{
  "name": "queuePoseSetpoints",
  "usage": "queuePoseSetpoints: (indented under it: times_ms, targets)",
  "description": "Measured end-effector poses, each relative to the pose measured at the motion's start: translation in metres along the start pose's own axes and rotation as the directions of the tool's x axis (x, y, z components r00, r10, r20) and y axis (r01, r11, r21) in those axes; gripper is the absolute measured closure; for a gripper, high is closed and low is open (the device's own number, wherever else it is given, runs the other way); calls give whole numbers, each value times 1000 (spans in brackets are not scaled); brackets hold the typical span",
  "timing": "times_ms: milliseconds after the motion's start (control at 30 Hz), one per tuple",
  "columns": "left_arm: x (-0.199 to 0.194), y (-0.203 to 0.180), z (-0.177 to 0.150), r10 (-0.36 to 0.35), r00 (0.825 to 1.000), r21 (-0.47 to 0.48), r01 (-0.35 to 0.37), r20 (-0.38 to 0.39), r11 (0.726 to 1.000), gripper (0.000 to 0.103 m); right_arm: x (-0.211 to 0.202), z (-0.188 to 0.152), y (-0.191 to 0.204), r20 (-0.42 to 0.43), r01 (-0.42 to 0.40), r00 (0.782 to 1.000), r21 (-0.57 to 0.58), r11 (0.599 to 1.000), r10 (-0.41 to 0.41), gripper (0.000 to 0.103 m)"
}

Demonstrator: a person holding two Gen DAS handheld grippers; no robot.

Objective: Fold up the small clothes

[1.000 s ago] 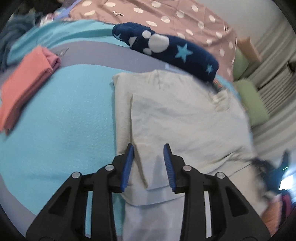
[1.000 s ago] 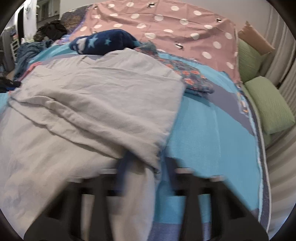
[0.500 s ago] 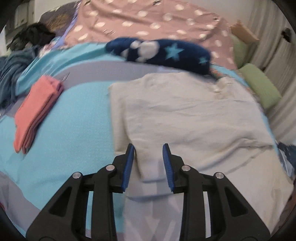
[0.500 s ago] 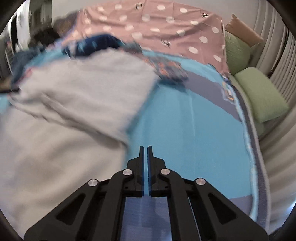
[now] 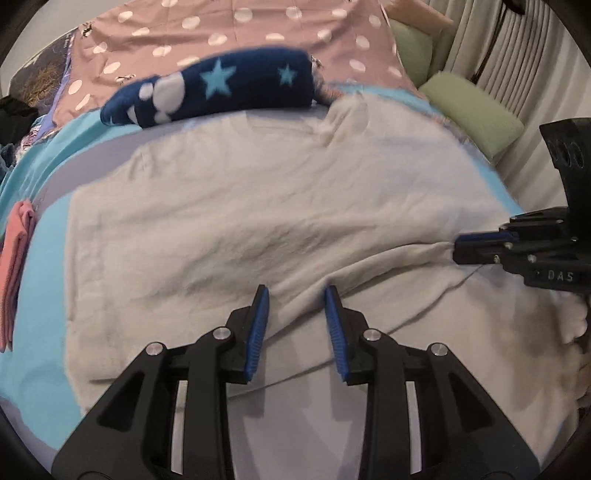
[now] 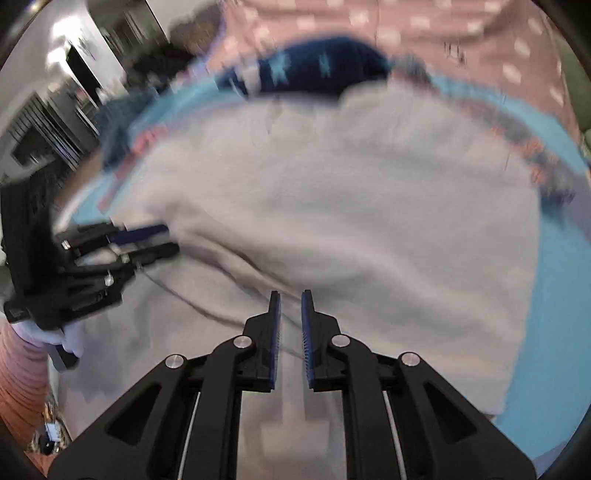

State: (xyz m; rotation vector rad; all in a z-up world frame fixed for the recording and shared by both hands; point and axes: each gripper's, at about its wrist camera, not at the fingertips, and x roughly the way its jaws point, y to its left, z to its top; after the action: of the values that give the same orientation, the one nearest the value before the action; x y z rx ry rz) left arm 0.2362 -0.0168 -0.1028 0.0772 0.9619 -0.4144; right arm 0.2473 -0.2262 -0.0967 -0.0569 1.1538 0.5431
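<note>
A pale grey garment (image 5: pixel 258 206) lies spread on the turquoise bedspread (image 5: pixel 40 369), with its upper layer folded over so that a ridge crosses the middle. My left gripper (image 5: pixel 296 291) hovers over that ridge, open, with a hump of the cloth between its blue pads but not pinched. My right gripper (image 6: pixel 290 295) is over the same garment (image 6: pixel 351 206) further right; its jaws are opening, with a narrow gap and nothing gripped. In the left wrist view the right gripper (image 5: pixel 458 250) comes in from the right edge. The blurred right wrist view has the left gripper (image 6: pixel 171 239) at the left.
A navy star-patterned garment (image 5: pixel 221 85) lies behind the grey one, before a pink spotted duvet (image 5: pixel 229 26). A folded salmon cloth (image 5: pixel 14 266) sits at the left edge, and green pillows (image 5: pixel 476 110) and curtains at the right. A patterned cloth (image 6: pixel 546 166) peeks out at the garment's right side.
My left gripper slid from the garment's left edge to its middle fold. My right gripper let go of the cloth, stood shut over the bedspread, then swung left over the garment and began parting.
</note>
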Motion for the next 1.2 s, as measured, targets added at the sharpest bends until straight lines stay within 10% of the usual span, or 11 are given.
queuePoseSetpoints:
  times_ms: [167, 367, 667, 967, 1200]
  targets:
    - [-19, 5, -15, -37, 999, 50, 36, 20, 998, 71, -28, -44, -1, -9, -64, 998, -37, 997, 64, 92]
    - [-41, -1, -13, -73, 995, 42, 70, 68, 997, 67, -72, -78, -58, 130, 24, 990, 186, 982, -49, 81]
    - [-51, -22, -30, -81, 995, 45, 78, 67, 996, 59, -105, -164, -88, 205, -160, 974, 351, 923, 91, 75]
    - [-117, 0, -95, -7, 987, -39, 14, 159, 999, 47, -143, -251, -75, 338, -256, 934, 403, 879, 117, 59]
    - [-169, 41, -171, 81, 986, -210, -49, 144, 977, 44, -152, -319, -47, 314, -241, 942, 396, 886, 116, 53]
